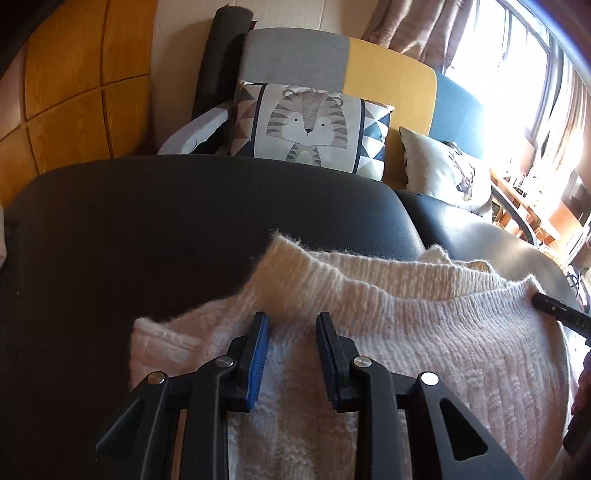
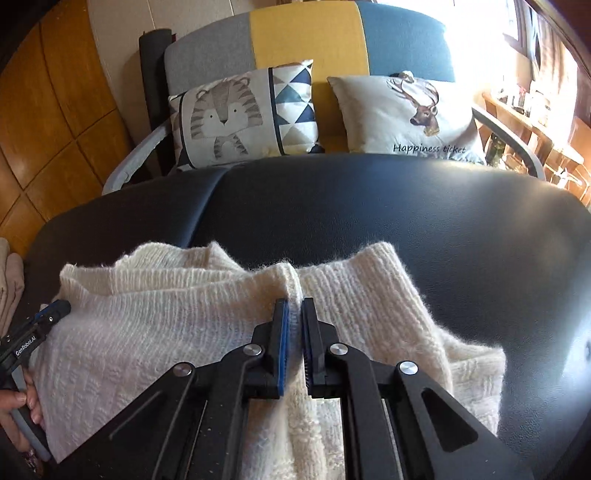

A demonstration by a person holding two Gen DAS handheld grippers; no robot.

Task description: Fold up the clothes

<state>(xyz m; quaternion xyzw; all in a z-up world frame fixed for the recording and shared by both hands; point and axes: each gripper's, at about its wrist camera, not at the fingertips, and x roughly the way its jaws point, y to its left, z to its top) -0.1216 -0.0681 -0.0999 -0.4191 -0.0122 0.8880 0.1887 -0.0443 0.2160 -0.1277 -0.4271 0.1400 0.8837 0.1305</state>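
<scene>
A cream knitted sweater (image 2: 155, 332) lies spread on a black padded table (image 2: 406, 221), at the near side of it, with its ribbed collar edge toward the sofa (image 2: 306, 40) that stands behind the table.

The right gripper (image 2: 294, 317) is clenched on a raised fold of the sweater at the collar; the knit is pinched between its blue pads, and a ribbed part of the sweater spreads over the table just to the right of that fold.

The left gripper (image 1: 291, 325) hovers over the sweater just short of the collar, its jaws standing partly apart with nothing pinched between them; the knit lies beneath. In the right wrist view this gripper shows at the left edge of the sweater, with a hand (image 2: 16, 417) around its handle.

On the sofa, behind the sweater, a tiger cushion (image 2: 236, 118) leans beside a deer cushion (image 2: 410, 114) with printed words. Beyond the far right corner of the table a bright window (image 1: 517, 74) and curtains (image 1: 417, 29) show.
</scene>
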